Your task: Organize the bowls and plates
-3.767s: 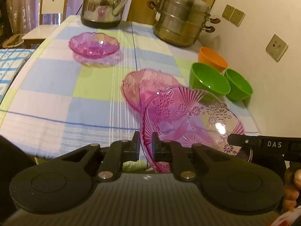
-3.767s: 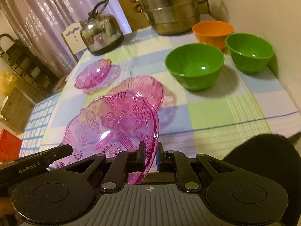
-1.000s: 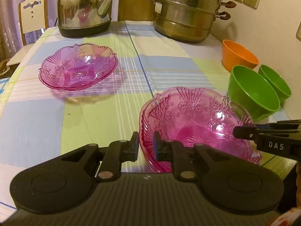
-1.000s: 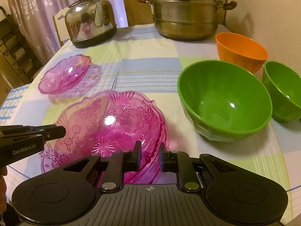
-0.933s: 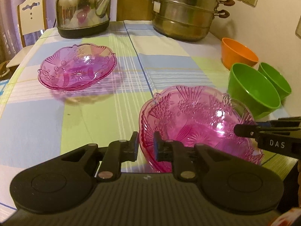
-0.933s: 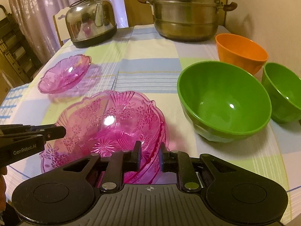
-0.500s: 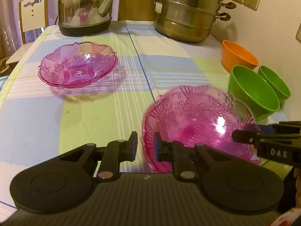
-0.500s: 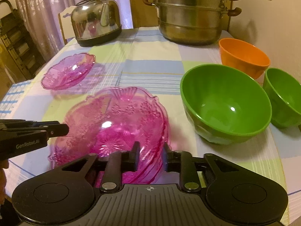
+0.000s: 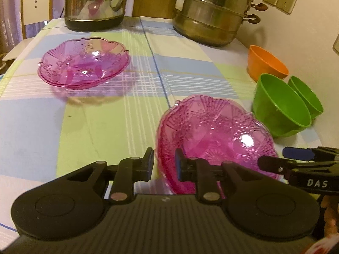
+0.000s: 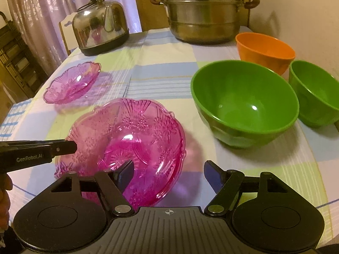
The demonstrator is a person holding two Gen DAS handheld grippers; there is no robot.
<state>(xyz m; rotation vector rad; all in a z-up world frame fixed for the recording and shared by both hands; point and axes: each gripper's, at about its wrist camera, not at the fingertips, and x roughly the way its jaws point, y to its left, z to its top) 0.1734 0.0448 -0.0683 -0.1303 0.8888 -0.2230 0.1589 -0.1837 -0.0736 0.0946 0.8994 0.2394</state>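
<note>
Two pink glass plates (image 9: 214, 135) lie nested in a stack near the table's front edge; the stack also shows in the right wrist view (image 10: 127, 139). My left gripper (image 9: 164, 163) straddles the stack's near left rim with its jaws a little apart and not pinching. My right gripper (image 10: 169, 173) is wide open around the stack's near right rim. A third pink plate (image 9: 83, 62) lies alone at the far left, also in the right wrist view (image 10: 73, 82).
A large green bowl (image 10: 243, 101), a small green bowl (image 10: 313, 93) and an orange bowl (image 10: 264, 48) stand on the right by the wall. A steel kettle (image 10: 101, 27) and a steamer pot (image 10: 203, 10) stand at the back. The table has a checked cloth (image 9: 95, 127).
The held pink plate has been set down onto the other one. My right gripper has opened wide and let go. My left gripper's jaws have parted a little.
</note>
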